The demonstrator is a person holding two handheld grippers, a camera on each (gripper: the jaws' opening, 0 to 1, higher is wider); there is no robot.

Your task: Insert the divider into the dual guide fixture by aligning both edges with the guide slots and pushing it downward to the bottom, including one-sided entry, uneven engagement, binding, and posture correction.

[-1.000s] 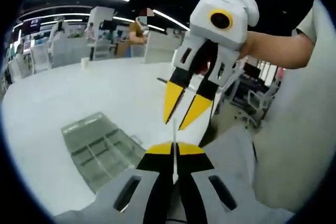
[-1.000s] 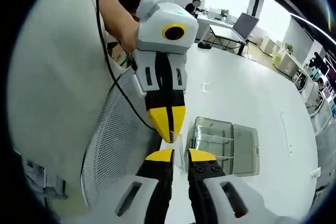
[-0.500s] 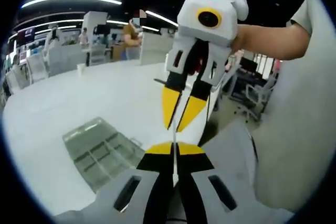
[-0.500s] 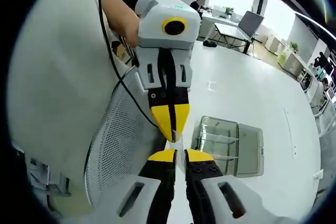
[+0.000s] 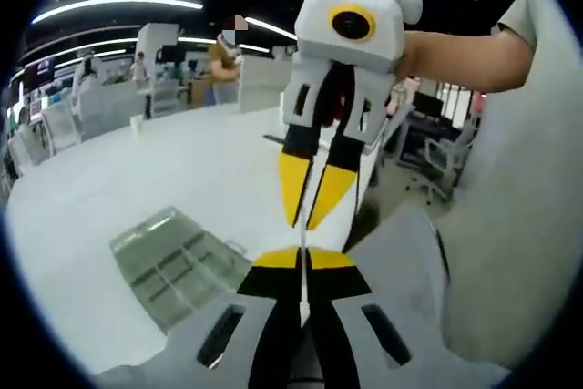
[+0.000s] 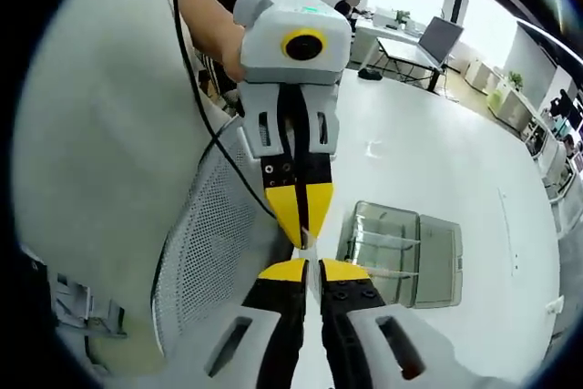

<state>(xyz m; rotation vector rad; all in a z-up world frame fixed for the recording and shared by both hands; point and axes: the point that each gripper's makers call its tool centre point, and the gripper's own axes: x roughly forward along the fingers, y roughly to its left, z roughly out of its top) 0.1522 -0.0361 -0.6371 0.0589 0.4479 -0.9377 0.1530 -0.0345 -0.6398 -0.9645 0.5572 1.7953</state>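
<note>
A thin, pale, edge-on divider point(image 5: 301, 287) is seen in the left gripper view as a narrow white line, pinched between the closed yellow-tipped jaws of the left gripper point(image 5: 301, 259). Its upper end runs up towards the right gripper point(image 5: 311, 190), whose jaws are slightly parted around that strip; whether they actually press on it cannot be told. In the right gripper view the right gripper point(image 6: 305, 271) has only a narrow gap between its jaws, and the left gripper point(image 6: 299, 216) comes down from above with its jaws together, tip close to tip. The divider there is too thin to be made out clearly.

The dual guide fixture point(image 5: 173, 260) is a clear, boxlike tray with inner partitions, lying on the white table point(image 5: 137, 170) well below and apart from both grippers. In the right gripper view the fixture point(image 6: 401, 252) is seen beside the grippers, on the table point(image 6: 428, 161) near its edge. Its slots are blurred by the transparent walls, and its near corner is cut off by the right gripper body.

A sleeve point(image 5: 528, 179) and a mesh chair back point(image 6: 205, 252) are seen alongside.
</note>
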